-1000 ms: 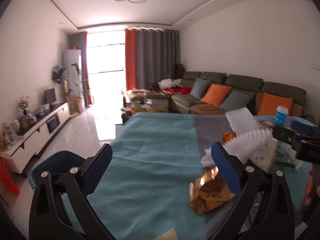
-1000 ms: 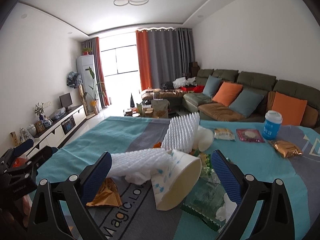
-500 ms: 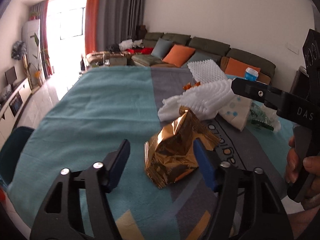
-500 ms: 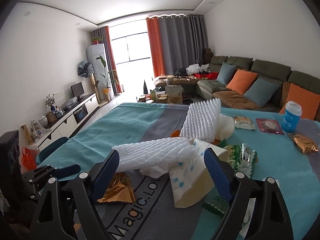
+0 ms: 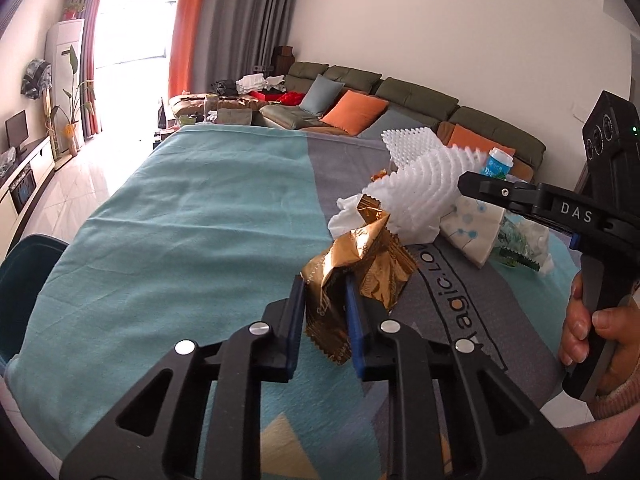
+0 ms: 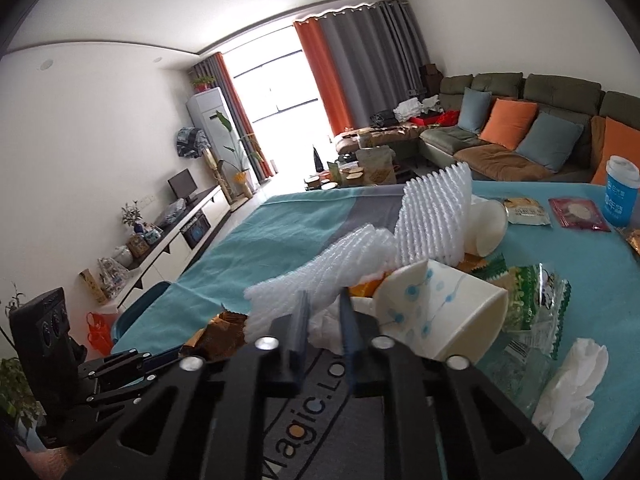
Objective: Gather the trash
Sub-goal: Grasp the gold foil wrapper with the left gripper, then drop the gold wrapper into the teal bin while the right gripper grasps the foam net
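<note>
The left gripper (image 5: 326, 300) is closing on the gold wrapper (image 5: 356, 264), while the right gripper (image 6: 324, 312) is closing on the white foam net (image 6: 320, 280).

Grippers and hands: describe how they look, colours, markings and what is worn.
Both are black plastic frames with silver screw heads and flat blue pads. The left gripper matches the right gripper. From the left wrist view, white letters "DAS" mark the right one's side, and the hand on its handle wears a pink knit sleeve.
</note>
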`<state>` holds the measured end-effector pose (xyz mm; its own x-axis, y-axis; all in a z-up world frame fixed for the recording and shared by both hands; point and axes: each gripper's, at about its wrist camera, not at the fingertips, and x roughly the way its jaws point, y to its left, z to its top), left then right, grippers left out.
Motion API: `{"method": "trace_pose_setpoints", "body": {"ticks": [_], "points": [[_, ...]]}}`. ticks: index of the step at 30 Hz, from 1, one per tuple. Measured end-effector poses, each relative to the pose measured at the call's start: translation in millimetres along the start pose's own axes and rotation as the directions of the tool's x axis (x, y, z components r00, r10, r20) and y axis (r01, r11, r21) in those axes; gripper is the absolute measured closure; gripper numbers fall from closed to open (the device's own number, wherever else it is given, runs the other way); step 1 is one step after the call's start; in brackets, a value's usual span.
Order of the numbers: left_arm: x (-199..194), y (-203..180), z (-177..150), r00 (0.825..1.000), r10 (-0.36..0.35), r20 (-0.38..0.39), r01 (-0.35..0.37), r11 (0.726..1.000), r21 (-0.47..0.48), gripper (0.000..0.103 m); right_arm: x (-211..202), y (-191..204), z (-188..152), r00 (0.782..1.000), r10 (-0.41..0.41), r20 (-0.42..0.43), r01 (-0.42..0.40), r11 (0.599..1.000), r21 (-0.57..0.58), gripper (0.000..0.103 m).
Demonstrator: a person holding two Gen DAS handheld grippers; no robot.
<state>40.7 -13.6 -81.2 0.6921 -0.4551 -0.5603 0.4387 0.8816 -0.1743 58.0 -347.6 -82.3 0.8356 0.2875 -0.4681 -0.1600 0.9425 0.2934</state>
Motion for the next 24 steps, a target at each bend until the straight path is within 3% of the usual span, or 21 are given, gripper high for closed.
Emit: {"method": "trace_pose_setpoints", "body": {"ticks": [5, 6, 9, 10, 17, 20, 24], "points": [[-15, 5, 3, 0.999, 0.000, 0.036, 0.000, 1.000, -0.009, 0.084, -2, 6, 7, 0.999, 0.034, 0.008, -0.034, 0.999, -0.005, 0.093], [-17, 7, 4, 0.999, 0.004, 0.042, -0.004, 1.000, -0.010, 0.084, 1, 5, 8, 0.999, 0.032, -0.002, -0.032, 0.999, 0.000, 0.090], [-24, 10, 4, 0.998, 0.015, 0.056, -0.014, 1.000, -0.012, 0.084, 6, -4, 6, 0.999, 0.034, -0.023, -0.032, 0.998, 0.055, 0.065], [-25, 11, 4, 0.998, 0.019, 0.059, -0.018, 1.000, -0.012, 0.084, 7, -6, 6, 0.999, 0.034, -0.025, -0.032, 0.997, 0.070, 0.063], [-34, 18, 2, 0.997, 0.031, 0.070, -0.030, 0.999, -0.014, 0.084, 21, -10, 5, 0.996, 0.064, -0.061, -0.057, 0.992, 0.113, 0.062], [-38, 22, 0, 0.997, 0.039, 0.073, -0.037, 0.999, -0.019, 0.084, 24, 3, 4, 0.998, 0.021, -0.061, -0.019, 0.999, 0.041, 0.059], [-45, 28, -2, 0.995, 0.045, 0.089, -0.043, 0.999, -0.024, 0.084, 28, 20, 1, 0.994, 0.064, -0.085, -0.063, 0.998, 0.017, 0.054]]}}
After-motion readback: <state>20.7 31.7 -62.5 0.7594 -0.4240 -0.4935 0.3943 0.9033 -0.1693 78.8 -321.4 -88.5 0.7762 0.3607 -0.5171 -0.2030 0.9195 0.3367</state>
